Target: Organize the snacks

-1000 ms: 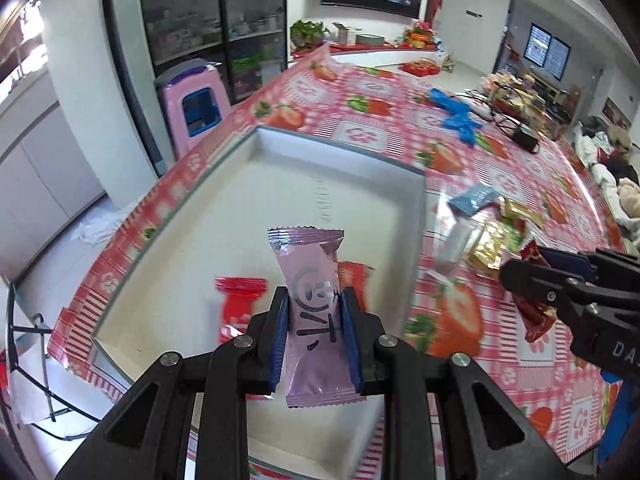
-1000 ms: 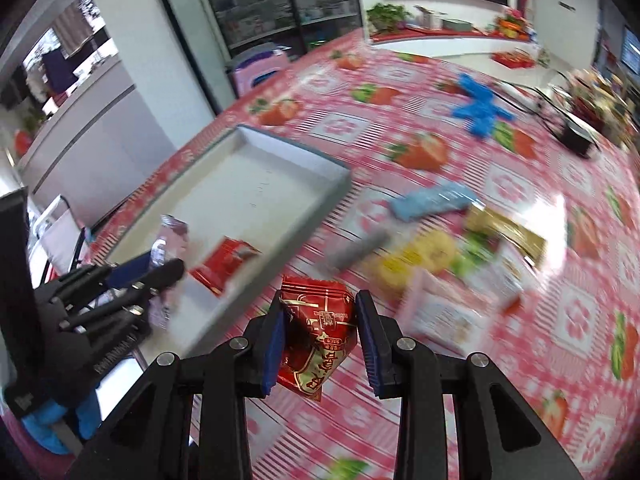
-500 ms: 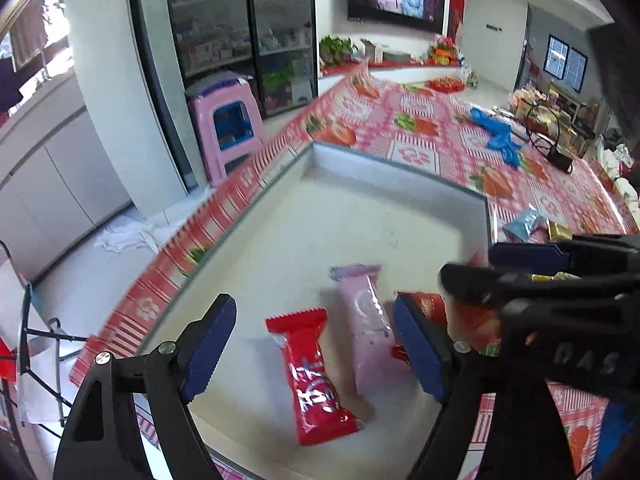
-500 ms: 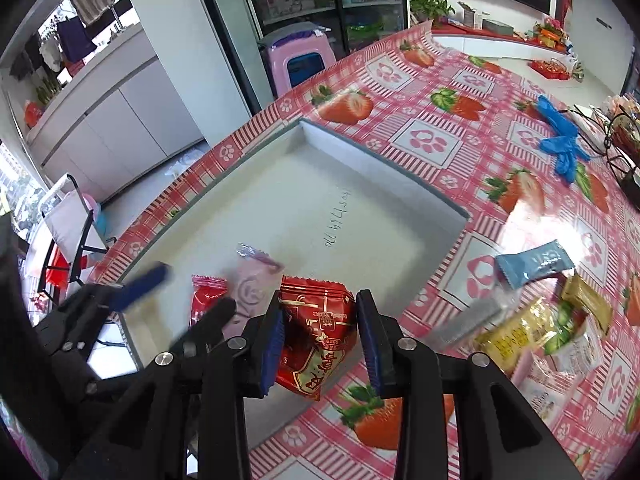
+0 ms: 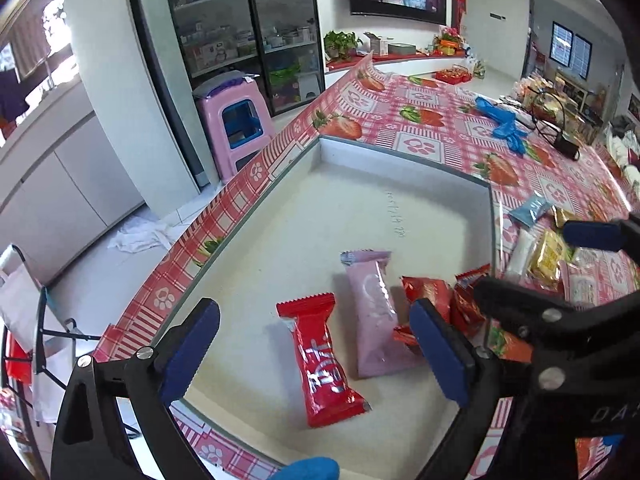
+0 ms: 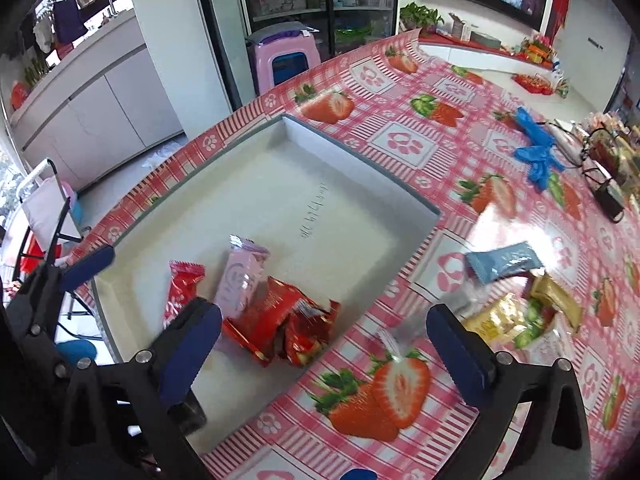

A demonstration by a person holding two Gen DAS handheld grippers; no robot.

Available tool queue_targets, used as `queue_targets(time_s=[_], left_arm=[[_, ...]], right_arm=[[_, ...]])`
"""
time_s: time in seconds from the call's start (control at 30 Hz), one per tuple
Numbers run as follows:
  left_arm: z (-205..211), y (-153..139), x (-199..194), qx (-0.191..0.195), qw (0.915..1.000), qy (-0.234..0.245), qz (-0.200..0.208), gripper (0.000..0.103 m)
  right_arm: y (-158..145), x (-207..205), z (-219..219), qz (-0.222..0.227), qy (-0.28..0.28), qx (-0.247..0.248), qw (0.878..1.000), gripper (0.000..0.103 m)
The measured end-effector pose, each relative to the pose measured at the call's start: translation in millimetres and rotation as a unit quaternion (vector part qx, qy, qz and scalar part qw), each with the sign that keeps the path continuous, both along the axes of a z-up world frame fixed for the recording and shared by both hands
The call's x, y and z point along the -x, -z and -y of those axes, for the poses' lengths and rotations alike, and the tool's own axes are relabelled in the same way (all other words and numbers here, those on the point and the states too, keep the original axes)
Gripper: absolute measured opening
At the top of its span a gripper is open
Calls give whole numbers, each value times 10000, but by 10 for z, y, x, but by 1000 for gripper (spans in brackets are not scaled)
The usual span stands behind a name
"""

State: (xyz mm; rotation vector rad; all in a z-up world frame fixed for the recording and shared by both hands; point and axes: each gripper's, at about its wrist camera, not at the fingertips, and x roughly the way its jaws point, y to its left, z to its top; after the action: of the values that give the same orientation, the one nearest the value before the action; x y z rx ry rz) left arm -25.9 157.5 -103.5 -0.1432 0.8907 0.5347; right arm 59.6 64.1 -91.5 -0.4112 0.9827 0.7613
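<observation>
Lying in the white tray (image 6: 420, 208), four light, crinkly, slippery snack packets (image 6: 276, 316) are flanked by both released claws, left claw (image 5: 316, 354) and right claw (image 6: 324, 354), while desk-side packets (image 6: 502, 264) are best pinched mid-body.

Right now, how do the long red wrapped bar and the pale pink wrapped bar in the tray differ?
The long red wrapped bar is bright red with white characters; the pale pink wrapped bar is matte pink with a faint print. The red one lies apart; the pink one touches the crinkled red packets. Both lie flat in the white tray.
</observation>
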Motion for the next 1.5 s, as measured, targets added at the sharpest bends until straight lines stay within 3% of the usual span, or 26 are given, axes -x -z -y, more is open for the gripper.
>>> queue_targets(time_s=[0.5,1.03,1.5], left_arm=[[512,-70,-17,-213,9993,252,-152,97],[1558,-82,-152,-368,9921,1164,-283,97],[1830,-125,-165,-483,9886,1398,-293,97]], right_arm=[[-202,208,969,743,689,-19,9948,103],[-412,131,2048,763,1741,-948,9772,103],[-632,73,2474,911,2144,-1366,9628,103]])
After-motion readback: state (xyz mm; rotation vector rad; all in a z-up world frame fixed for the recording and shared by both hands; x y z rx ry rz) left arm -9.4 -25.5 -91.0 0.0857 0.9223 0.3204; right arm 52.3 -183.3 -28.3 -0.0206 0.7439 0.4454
